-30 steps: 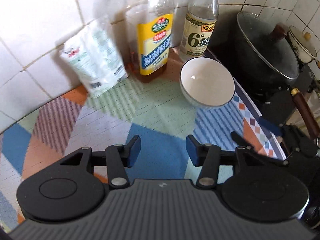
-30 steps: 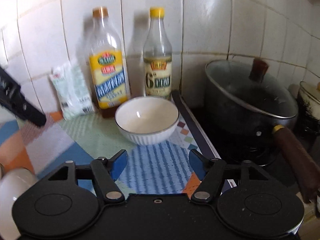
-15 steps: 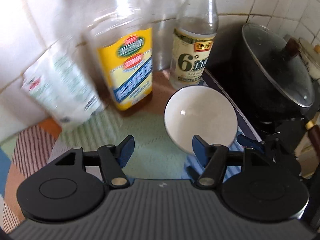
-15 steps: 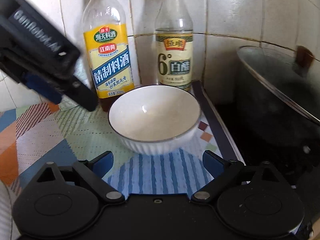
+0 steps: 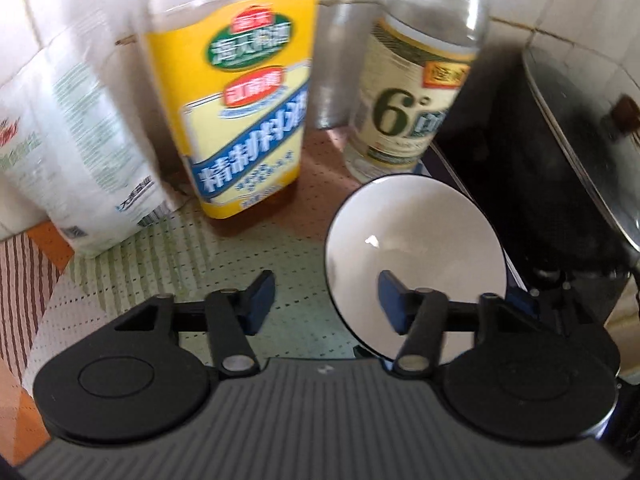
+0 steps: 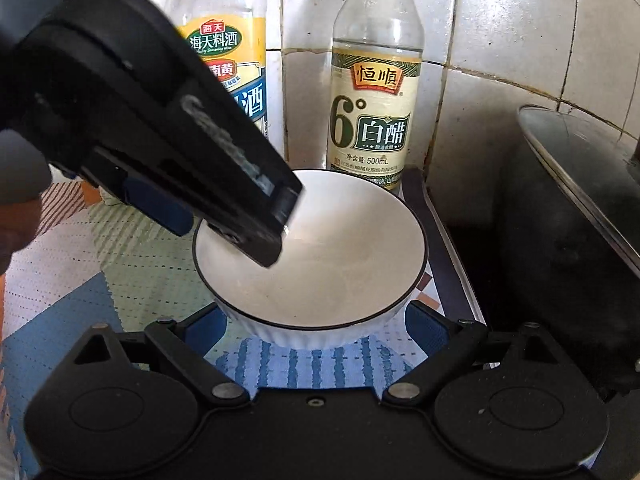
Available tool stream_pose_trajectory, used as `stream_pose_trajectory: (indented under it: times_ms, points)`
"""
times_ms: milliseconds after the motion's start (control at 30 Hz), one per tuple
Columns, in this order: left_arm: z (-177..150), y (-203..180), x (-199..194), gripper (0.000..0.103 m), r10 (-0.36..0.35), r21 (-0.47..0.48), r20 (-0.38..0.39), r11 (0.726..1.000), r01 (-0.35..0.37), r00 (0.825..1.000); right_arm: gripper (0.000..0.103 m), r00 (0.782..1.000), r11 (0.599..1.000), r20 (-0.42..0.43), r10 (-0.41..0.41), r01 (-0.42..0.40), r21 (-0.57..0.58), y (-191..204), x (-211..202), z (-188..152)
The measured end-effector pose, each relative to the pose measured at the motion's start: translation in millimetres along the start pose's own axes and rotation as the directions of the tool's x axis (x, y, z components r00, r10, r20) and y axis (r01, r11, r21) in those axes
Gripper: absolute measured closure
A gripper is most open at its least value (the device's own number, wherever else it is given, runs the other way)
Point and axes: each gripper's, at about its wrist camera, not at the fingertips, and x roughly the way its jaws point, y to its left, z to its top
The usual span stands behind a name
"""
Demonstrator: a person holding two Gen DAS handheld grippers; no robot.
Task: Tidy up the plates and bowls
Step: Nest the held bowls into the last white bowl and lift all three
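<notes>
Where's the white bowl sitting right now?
The white bowl sits on the patterned mat, centre of the right wrist view, just before the vinegar bottle, the black pot to its right.

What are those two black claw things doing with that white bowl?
A person holds a hand-held gripper in each hand, and both are going for the white ribbed bowl with the dark rim on the patterned counter mat. The left hand-held gripper is open, with one blue-padded finger over the bowl's inside and the other outside its rim. The right hand-held gripper is open too, its fingers on either side of the bowl. Neither has closed yet.
</notes>
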Motion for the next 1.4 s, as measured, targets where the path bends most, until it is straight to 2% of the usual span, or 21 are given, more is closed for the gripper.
stream_pose_trajectory:
  times_ms: [33,100,167,300,400,500,667,833,967,1133,1300,1400]
  points:
    - [0.0,2.3,0.8,0.062,-0.007,-0.013,0.000,1.000,0.007,1.000,0.005,1.000,1.000,0.001,0.005,-0.005,-0.003,-0.5,1.4,0.4]
    - [-1.1,5.9,4.0,0.063,-0.037,-0.022,-0.011,0.999,0.037,0.999,0.005,1.000,1.000,-0.004,0.010,-0.010,-0.011,-1.3,5.6,2.1]
    - [-5.0,8.0,7.5,0.069,-0.022,-0.027,-0.018,0.999,0.022,1.000,0.005,1.000,1.000,-0.019,0.013,-0.013,-0.005,-2.0,12.8,4.2]
    - [-9.1,13.1,7.6,0.084,-0.075,-0.074,0.005,0.994,0.075,0.997,0.006,0.999,1.000,-0.041,0.015,-0.014,0.016,-3.4,21.2,6.5]
    - [-9.1,9.2,5.0,0.092,-0.021,-0.053,0.056,0.998,0.024,0.998,0.006,0.999,1.000,-0.032,0.008,-0.008,-0.005,-0.7,20.8,6.6]
    - [-6.0,6.5,7.0,0.098,-0.019,-0.043,0.037,0.999,0.021,0.999,0.006,0.999,0.997,-0.031,0.015,-0.017,-0.069,1.8,20.0,6.4]
    - [1.2,1.6,8.8,0.098,-0.009,-0.038,0.008,0.999,0.010,1.000,0.005,0.998,0.995,-0.044,0.052,-0.055,-0.080,-4.7,21.4,7.6]
    - [7.0,1.2,2.8,0.098,0.006,-0.039,-0.069,0.999,-0.009,0.998,0.006,0.996,0.995,-0.052,0.077,-0.081,-0.066,-1.1,15.5,6.0]
    - [3.2,-0.1,-13.8,0.098,0.021,0.016,-0.076,1.000,-0.019,0.997,0.006,0.994,0.993,-0.038,0.098,-0.101,-0.065,4.6,2.4,6.7]
    - [-5.1,0.3,-48.3,0.098,0.057,0.053,-0.042,0.997,-0.055,0.997,0.007,0.994,0.992,0.001,0.109,-0.109,-0.066,19.8,-27.1,8.0]
    - [-4.8,6.9,-81.8,0.097,0.022,0.114,-0.037,0.993,-0.017,0.999,0.007,0.992,0.993,0.059,0.109,-0.105,-0.056,35.8,-58.4,14.2]
    - [-9.6,12.2,-104.7,0.096,0.012,0.114,-0.017,0.993,-0.010,1.000,0.007,0.988,0.991,0.089,0.124,-0.118,-0.066,42.3,-79.3,16.7]
